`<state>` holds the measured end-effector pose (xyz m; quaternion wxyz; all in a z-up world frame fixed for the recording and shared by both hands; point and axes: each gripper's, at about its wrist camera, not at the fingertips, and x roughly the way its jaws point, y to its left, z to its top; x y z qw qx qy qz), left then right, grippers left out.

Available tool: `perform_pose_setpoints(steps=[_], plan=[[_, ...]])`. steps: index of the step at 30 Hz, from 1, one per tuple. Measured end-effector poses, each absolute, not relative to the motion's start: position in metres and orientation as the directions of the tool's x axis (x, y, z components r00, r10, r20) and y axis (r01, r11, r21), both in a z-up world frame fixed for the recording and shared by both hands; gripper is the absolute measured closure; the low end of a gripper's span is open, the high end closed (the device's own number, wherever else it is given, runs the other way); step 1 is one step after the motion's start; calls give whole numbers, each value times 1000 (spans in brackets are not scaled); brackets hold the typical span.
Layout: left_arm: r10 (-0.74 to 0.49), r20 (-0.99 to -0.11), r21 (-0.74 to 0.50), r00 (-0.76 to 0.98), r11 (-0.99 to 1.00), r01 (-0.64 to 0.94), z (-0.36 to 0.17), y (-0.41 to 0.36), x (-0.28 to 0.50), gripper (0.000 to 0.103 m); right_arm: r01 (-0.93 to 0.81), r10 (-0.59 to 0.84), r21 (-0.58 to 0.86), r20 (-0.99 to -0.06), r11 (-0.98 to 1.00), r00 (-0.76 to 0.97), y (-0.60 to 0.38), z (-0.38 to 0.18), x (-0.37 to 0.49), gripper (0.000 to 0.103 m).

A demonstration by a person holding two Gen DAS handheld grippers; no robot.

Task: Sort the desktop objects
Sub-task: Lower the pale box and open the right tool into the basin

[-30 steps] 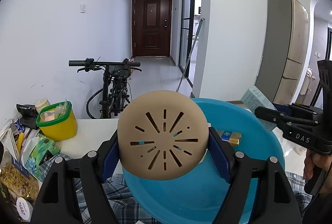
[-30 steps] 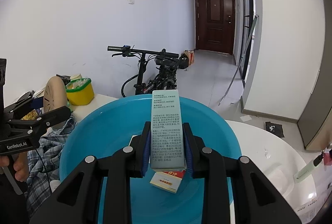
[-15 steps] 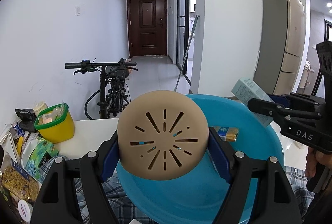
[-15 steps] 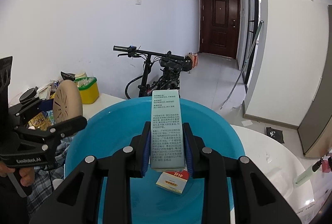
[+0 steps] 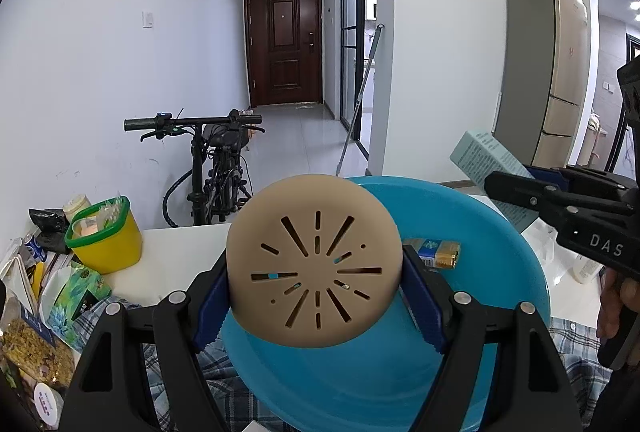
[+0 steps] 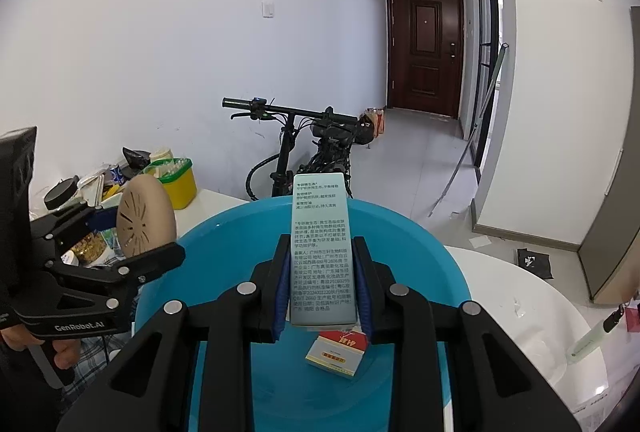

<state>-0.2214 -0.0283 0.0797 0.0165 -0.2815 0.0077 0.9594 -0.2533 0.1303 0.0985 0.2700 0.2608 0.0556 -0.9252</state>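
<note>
My left gripper [image 5: 316, 296] is shut on a round tan slotted lid [image 5: 314, 266] and holds it above the near rim of a blue basin [image 5: 500, 240]. The lid also shows in the right wrist view [image 6: 146, 216]. My right gripper [image 6: 322, 292] is shut on a pale green printed carton [image 6: 322, 248], held over the blue basin [image 6: 224, 244]. The carton shows at the right of the left wrist view [image 5: 492, 168]. A red and white packet [image 6: 338, 350] lies in the basin, and a gold and blue packet [image 5: 436, 252] lies at its far side.
A yellow tub with a green rim [image 5: 104, 236] and several snack packets [image 5: 72, 292] crowd the table's left side. A checked cloth [image 5: 576, 352] lies under the basin. A bicycle [image 5: 216, 160] stands behind the white table [image 6: 516, 296]. A pale green tube [image 6: 592, 336] lies at the right.
Both grippers have risen a little with their objects still held. The right gripper with the carton has moved higher and further right relative to the basin in the left wrist view.
</note>
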Motion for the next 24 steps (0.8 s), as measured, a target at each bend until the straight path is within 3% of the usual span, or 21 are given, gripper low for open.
perform_pose_setpoints(steps=[20, 22, 23, 24], plan=[[26, -540, -1, -841, -1000, -30, 76, -31, -223, 23, 521, -458, 23, -510, -853, -728, 123, 100, -253, 75], [27, -538, -4, -843, -1000, -29, 77, -34, -223, 23, 509, -450, 25, -505, -860, -736, 124, 101, -253, 38], [27, -538, -3, -843, -1000, -29, 77, -34, -223, 23, 503, -445, 23, -503, -864, -741, 124, 101, -253, 0], [26, -536, -5, -844, -1000, -28, 77, -35, -222, 23, 488, -431, 9, -483, -873, -762, 125, 102, -250, 0]])
